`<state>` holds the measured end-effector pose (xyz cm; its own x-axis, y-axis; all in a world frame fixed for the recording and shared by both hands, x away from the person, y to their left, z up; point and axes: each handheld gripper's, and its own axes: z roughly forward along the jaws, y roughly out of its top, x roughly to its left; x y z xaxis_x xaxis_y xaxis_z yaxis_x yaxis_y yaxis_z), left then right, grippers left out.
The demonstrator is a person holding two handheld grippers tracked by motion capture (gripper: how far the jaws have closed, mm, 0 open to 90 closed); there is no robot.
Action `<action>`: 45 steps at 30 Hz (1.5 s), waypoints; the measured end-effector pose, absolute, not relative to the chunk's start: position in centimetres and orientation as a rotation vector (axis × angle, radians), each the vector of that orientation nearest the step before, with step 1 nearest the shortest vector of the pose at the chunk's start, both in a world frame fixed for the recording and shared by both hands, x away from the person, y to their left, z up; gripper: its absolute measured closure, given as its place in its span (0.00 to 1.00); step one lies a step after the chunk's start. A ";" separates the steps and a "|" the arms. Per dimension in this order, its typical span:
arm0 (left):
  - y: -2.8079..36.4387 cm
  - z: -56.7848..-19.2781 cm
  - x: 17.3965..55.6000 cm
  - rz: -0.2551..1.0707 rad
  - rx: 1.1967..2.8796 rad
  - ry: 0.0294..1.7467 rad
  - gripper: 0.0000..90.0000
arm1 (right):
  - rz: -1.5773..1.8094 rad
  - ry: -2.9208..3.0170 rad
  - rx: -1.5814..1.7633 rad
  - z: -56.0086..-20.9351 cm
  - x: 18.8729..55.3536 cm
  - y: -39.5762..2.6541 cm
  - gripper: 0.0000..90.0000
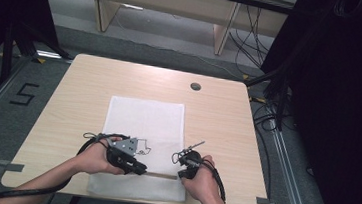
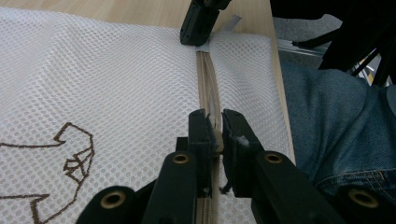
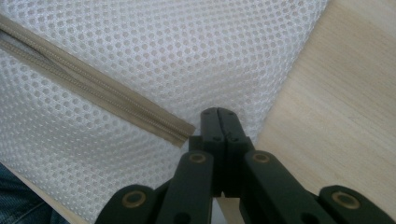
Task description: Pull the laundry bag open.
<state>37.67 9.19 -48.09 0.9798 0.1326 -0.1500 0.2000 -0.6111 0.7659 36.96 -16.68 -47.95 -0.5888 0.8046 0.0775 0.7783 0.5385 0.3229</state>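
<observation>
A white mesh bag (image 1: 144, 118) lies flat on the wooden table (image 1: 218, 115), with a beige zipper (image 1: 162, 175) running along its near end. My left gripper (image 1: 142, 169) lies low over the bag. In the left gripper view its jaws (image 2: 215, 123) are shut on the zipper's slider, with the zipper (image 2: 208, 79) running ahead to the right gripper (image 2: 196, 28). My right gripper (image 1: 182, 173) is shut; its tips (image 3: 218, 113) rest on the mesh (image 3: 140, 56) just past the zipper's end (image 3: 182, 133). Whether they pinch the mesh I cannot tell.
A brown line drawing (image 2: 74, 154) is printed on the bag. The person's jeans (image 2: 336, 121) sit close under the table's near edge. A round cable hole (image 1: 195, 86) is at the far side. Bare wood (image 3: 336, 107) lies to the bag's right.
</observation>
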 end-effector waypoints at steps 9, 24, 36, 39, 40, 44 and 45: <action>9.4 -47.8 37.7 -0.104 2.233 0.219 0.91 | 0.495 2.682 1.391 -47.9 37.0 -16.7 1.00; 12.4 -47.4 37.4 -0.058 2.233 0.255 0.91 | 0.489 2.675 1.381 -47.9 36.8 -16.5 1.00; 13.1 -47.1 37.1 -0.051 2.223 0.258 0.91 | 0.513 2.688 1.361 -47.9 36.9 -16.8 1.00; 13.5 -47.2 36.9 -0.049 2.219 0.265 0.91 | 0.518 2.692 1.356 -48.0 37.0 -16.9 1.00; 13.7 -47.2 36.9 -0.055 2.227 0.262 0.91 | 0.526 2.680 1.349 -48.1 37.0 -16.9 1.00; 13.9 -47.2 36.7 -0.044 2.216 0.264 0.91 | 0.505 2.683 1.385 -47.9 37.0 -16.7 1.00; 13.9 -47.1 36.7 -0.049 2.222 0.257 0.91 | 0.501 2.686 1.386 -47.9 37.0 -16.7 1.00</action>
